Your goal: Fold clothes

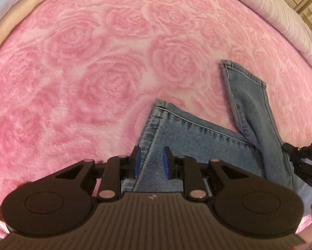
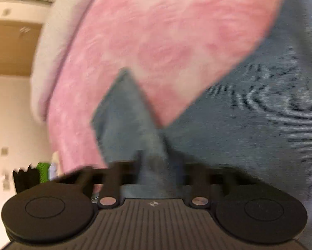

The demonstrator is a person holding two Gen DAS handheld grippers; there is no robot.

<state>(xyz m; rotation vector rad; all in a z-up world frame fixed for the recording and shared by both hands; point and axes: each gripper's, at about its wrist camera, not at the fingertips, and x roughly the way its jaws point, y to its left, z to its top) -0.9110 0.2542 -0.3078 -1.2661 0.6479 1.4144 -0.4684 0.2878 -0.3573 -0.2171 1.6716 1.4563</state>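
Blue denim jeans (image 1: 199, 145) lie on a pink rose-patterned blanket (image 1: 83, 73), lower right of the left view. Left gripper (image 1: 150, 160) pinches a jeans edge, jaws narrow. Right gripper (image 2: 156, 162), blurred, clamps denim at lower centre.

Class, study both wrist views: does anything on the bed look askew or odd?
The jeans lie unevenly on the pink rose blanket: the two legs splay apart in a V, hems unaligned. Nothing looks damaged or spilled.

jeans (image 1: 197, 143): faded blue denim, stitched seams
blanket (image 1: 83, 73): plush pink fleece, embossed roses
left gripper (image 1: 150, 162): matt black plastic, probably; blue pads
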